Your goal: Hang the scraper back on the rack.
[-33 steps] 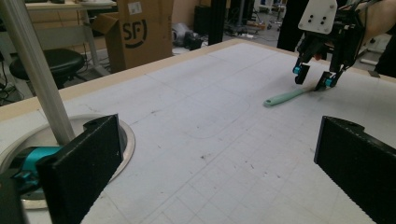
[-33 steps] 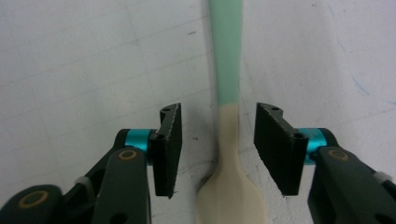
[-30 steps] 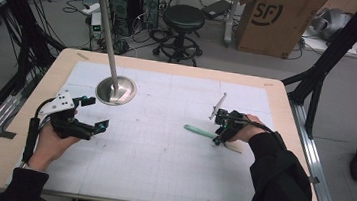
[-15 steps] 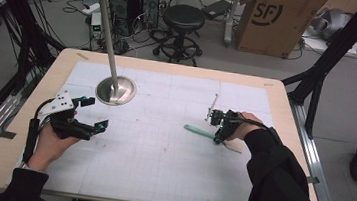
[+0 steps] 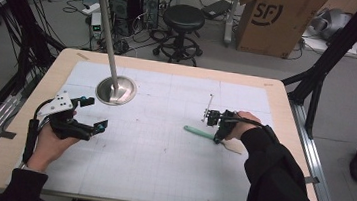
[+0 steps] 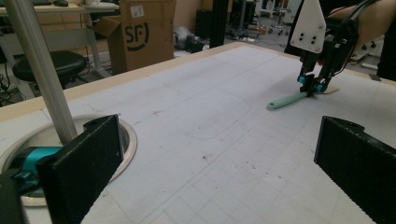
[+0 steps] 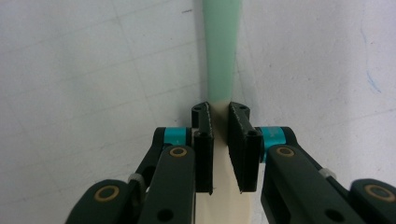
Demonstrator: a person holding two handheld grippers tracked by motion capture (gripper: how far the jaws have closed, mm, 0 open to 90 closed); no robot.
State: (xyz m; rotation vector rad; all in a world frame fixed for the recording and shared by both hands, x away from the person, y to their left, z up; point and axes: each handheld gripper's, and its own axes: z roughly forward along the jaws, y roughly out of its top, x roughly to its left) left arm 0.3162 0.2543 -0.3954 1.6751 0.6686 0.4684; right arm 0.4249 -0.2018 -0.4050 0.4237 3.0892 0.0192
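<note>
Mint-green plastic forms the flat handle of the spatula, pinched by the narrowed right gripper; the left gripper is held wide open, empty.

hidden and cut-off parts

the spatula has its cream blade running off the bottom edge of the right gripper view and partly covered by the right gripper; in the high view the blade is mostly under the hand; the metal pole is cut by the top edge of the left gripper view
</note>
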